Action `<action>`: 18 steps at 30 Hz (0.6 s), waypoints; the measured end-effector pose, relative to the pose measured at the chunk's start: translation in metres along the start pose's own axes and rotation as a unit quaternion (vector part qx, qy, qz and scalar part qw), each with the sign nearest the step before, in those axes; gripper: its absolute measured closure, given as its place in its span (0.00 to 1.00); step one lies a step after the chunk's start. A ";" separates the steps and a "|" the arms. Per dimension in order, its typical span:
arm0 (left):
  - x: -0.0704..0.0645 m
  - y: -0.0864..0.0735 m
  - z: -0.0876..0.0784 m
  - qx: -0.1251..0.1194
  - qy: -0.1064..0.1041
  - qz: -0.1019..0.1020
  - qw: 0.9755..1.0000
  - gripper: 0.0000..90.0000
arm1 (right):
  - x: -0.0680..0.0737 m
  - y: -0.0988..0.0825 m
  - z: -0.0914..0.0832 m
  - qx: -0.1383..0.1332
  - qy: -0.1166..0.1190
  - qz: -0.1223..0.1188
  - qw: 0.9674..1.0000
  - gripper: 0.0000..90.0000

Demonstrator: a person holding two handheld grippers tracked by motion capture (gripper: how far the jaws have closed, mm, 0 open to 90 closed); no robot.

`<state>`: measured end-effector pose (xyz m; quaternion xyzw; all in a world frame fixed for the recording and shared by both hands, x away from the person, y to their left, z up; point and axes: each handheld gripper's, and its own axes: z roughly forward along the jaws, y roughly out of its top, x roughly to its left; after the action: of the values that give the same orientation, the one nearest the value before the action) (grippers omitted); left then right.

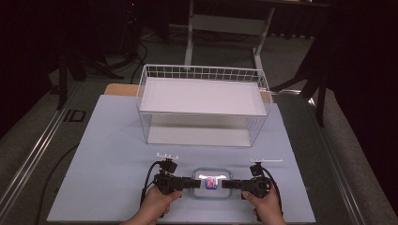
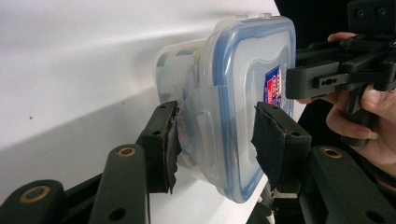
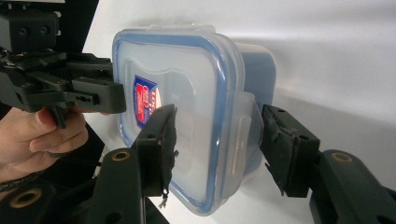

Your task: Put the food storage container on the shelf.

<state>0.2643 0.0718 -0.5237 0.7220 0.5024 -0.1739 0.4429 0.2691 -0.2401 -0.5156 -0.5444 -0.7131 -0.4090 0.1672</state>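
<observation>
A clear rectangular plastic container with a blue-rimmed snap lid (image 1: 212, 182) sits at the near edge of the pale blue desk (image 1: 108, 154), before a white wire basket (image 1: 202, 105). Step judged: two-sided grasp. Left gripper (image 2: 215, 140) is clamped on its left end flap, right gripper (image 3: 217, 140) on its right. Next, a level synchronous lift is called for.

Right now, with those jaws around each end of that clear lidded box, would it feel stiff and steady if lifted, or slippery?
The plastic container looks rigid, so it probably won't flex much. Its smooth walls and lid could be slippery, though the jaws' rough pads should help. It sits low and flat on the table, so tipping seems unlikely; it is probably light, though what's inside is hard to tell.
</observation>
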 end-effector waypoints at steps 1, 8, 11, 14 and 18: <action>0.000 0.000 -0.001 -0.003 0.000 -0.001 1.000 0.59 | 0.001 0.000 0.000 -0.002 -0.003 -0.003 1.000 0.52; 0.004 0.004 -0.009 -0.035 0.003 0.013 0.999 0.59 | 0.013 0.008 0.003 -0.027 -0.018 -0.040 0.999 0.52; 0.005 0.009 -0.014 -0.047 0.006 0.023 0.999 0.59 | 0.018 0.015 0.004 -0.038 -0.020 -0.053 0.998 0.52; 0.006 0.015 -0.020 -0.060 0.012 0.035 0.998 0.59 | 0.023 0.023 0.006 -0.050 -0.024 -0.071 0.996 0.52; 0.007 0.026 -0.028 -0.068 0.018 0.046 0.996 0.59 | 0.030 0.034 0.008 -0.065 -0.026 -0.090 0.994 0.52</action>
<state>0.2849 0.0955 -0.5013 0.7156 0.4872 -0.1059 0.4893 0.2915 -0.2123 -0.4867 -0.4982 -0.7353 -0.4532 0.0757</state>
